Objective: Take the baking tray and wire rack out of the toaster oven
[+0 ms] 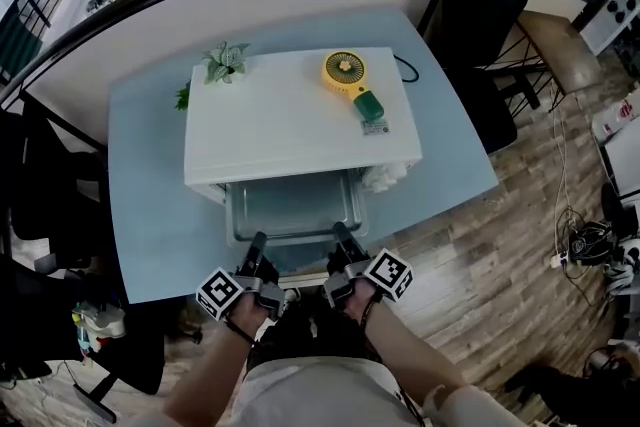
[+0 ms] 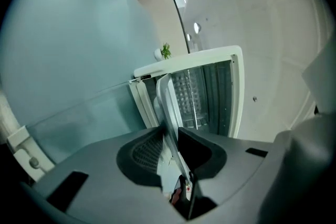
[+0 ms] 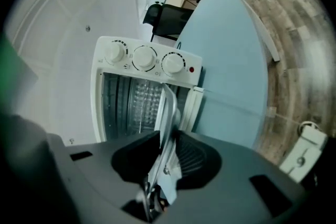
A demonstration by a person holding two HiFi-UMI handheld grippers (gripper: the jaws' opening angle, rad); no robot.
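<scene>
1. Action at the oven mouth: baking tray (image 1: 292, 207) juts partway out of the white toaster oven (image 1: 290, 120), above the dropped-down glass door (image 2: 89, 113).
2. Left gripper (image 1: 258, 245) has the tray's near rim at its left end. In the left gripper view the jaws sit narrow w/ the thin metal edge pinched between the pads.
3. Right gripper (image 1: 340, 237) does likewise at the rim's right end, jaws close together on the metal (the two grips mirror each other).
4. Oven stands on a pale blue table (image 1: 150, 185). Three knobs (image 3: 144, 57) line its control panel.
5. On the oven roof: yellow handheld fan (image 1: 352, 83) towards the right, small potted plant (image 1: 226, 62) at the back-left corner.
6. Wire rack: can't pick it out for sure inside the cavity.
</scene>
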